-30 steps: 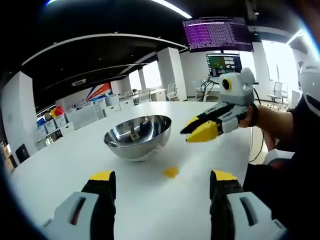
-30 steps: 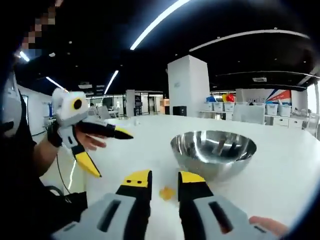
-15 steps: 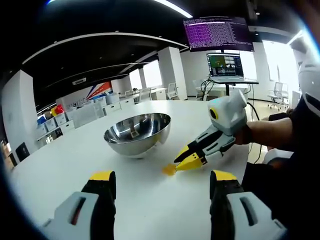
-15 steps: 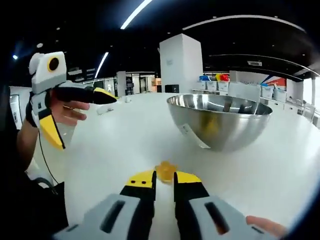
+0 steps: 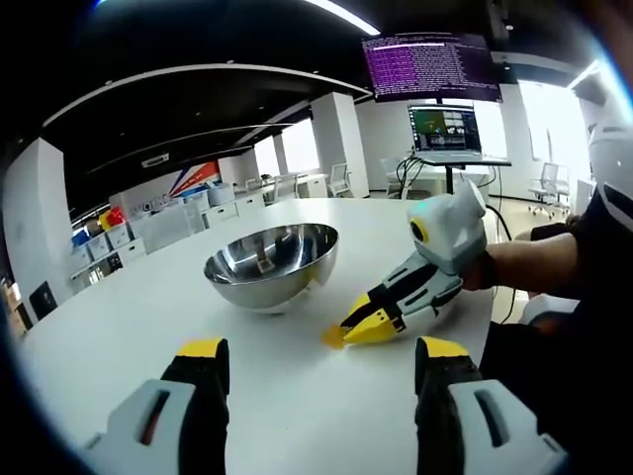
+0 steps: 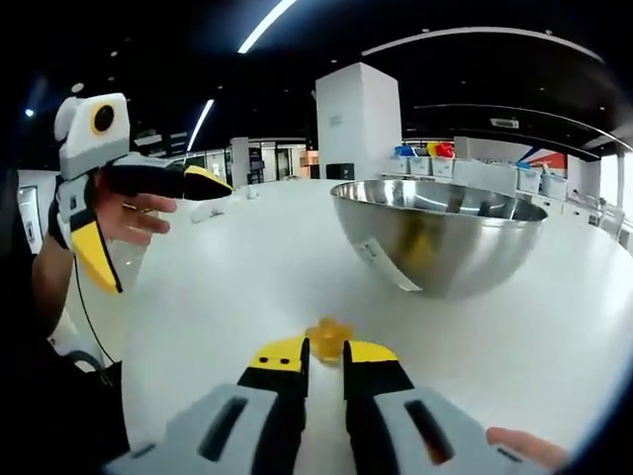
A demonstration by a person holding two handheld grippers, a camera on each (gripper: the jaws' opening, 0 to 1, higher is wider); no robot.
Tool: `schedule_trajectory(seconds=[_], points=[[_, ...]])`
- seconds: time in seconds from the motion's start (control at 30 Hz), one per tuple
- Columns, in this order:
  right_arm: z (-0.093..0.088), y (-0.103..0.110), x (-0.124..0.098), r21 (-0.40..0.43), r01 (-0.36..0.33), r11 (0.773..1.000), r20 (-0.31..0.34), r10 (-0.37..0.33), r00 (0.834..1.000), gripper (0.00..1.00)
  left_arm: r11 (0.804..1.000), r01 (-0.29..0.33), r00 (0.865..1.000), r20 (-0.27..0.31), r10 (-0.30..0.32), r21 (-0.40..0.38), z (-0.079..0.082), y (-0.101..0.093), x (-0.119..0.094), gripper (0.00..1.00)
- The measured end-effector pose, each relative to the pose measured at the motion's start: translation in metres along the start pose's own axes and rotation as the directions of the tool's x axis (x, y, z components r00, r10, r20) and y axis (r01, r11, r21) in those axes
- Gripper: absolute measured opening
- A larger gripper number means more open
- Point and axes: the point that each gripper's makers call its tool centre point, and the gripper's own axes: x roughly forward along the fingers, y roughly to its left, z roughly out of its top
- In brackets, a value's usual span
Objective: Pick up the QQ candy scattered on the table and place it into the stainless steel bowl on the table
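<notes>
I am closing my right tool [image 6: 324, 353] squarely on the small yellow QQ candy [image 6: 327, 337], jaws nearly together; left tool [image 5: 313, 356] is hanging wide apart.

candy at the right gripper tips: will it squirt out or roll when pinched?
The candy looks small, lumpy and soft, so it will likely squash rather than roll. It sits just at the right gripper tips, so a shallow pinch may slip. The table looks smooth; a nudge could slide it.
</notes>
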Motion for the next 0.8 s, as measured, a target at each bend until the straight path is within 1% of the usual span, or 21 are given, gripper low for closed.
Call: schedule_trajectory(seconds=[0.33, 0.53, 0.8], points=[[-0.001, -0.001, 0.000, -0.023, 0.009, 1.000, 0.006, -0.009, 1.000, 0.07, 1.000, 0.004, 1.000, -0.005, -0.004, 0.000, -0.002, -0.002, 0.001, 0.77], [-0.001, 0.001, -0.002, -0.044, 0.014, 0.999, 0.004, -0.014, 1.000, 0.07, 1.000, 0.000, 1.000, -0.003, 0.000, -0.003, -0.002, -0.001, -0.001, 0.77], [-0.001, 0.003, -0.011, -0.040, 0.018, 0.999, 0.013, -0.017, 1.000, 0.07, 1.000, 0.000, 1.000, 0.001, 0.000, -0.002, -0.001, -0.001, -0.002, 0.77]])
